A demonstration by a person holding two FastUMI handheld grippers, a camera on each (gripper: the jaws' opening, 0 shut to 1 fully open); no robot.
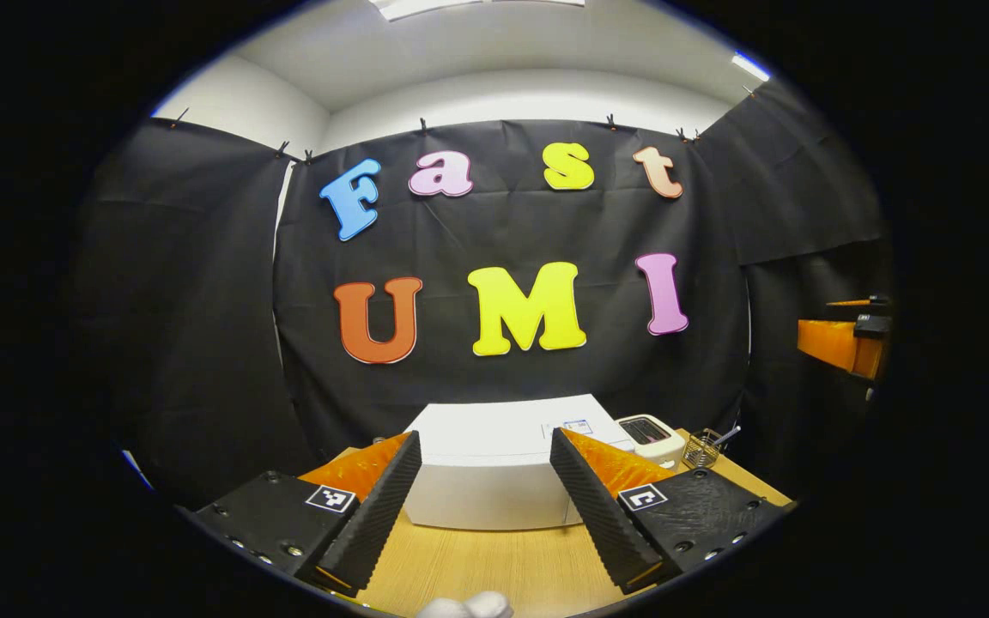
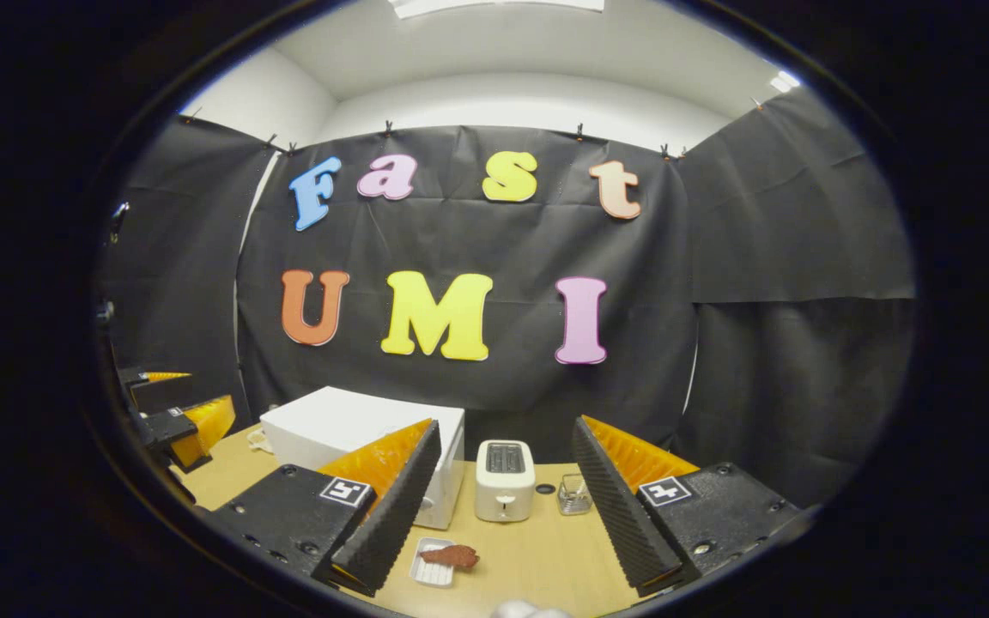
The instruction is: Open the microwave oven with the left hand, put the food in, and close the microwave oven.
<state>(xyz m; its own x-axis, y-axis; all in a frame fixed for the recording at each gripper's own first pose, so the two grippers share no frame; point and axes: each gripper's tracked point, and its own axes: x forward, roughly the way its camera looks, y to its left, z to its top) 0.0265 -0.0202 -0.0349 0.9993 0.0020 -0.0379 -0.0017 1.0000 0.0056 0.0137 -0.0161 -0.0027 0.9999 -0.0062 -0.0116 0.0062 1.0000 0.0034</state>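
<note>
A: Big black cloth wall (image 1: pixel 503 257) all round, white ceiling (image 1: pixel 494 86) above, pale wooden counter (image 1: pixel 503 566) below.

B: And square in the left gripper view, the microwave oven (image 1: pixel 494 468): white box, plain top, small label near its back right corner, door shut. Sits mid-counter, straight ahead between the left tongs (image 1: pixel 486 498).

A: Left tongs spread wide, holding nothing, ribbed black fingers (image 1: pixel 379 506) either side of the oven.

B: Over in the right gripper view, same oven (image 2: pixel 348 425) off to the left, seen corner-on, part hidden behind a finger (image 2: pixel 396 506).

A: Right tongs (image 2: pixel 503 506) wide apart too, empty. Between them, a white toaster (image 2: pixel 504 479) just right of the oven, then a small wire basket (image 2: pixel 574 495).

B: Toaster (image 1: pixel 651 436) and basket (image 1: pixel 702 446) tucked to the right in the left gripper view as well, with less of the fronts on show.

A: Closer in, right gripper view: a small white tray (image 2: pixel 433 563) on the counter (image 2: pixel 537 549), brown food (image 2: pixel 452 556) lying on it, in front of the oven.

B: And at the far left edge there, the other tongs (image 2: pixel 190 421), orange and black.
</note>
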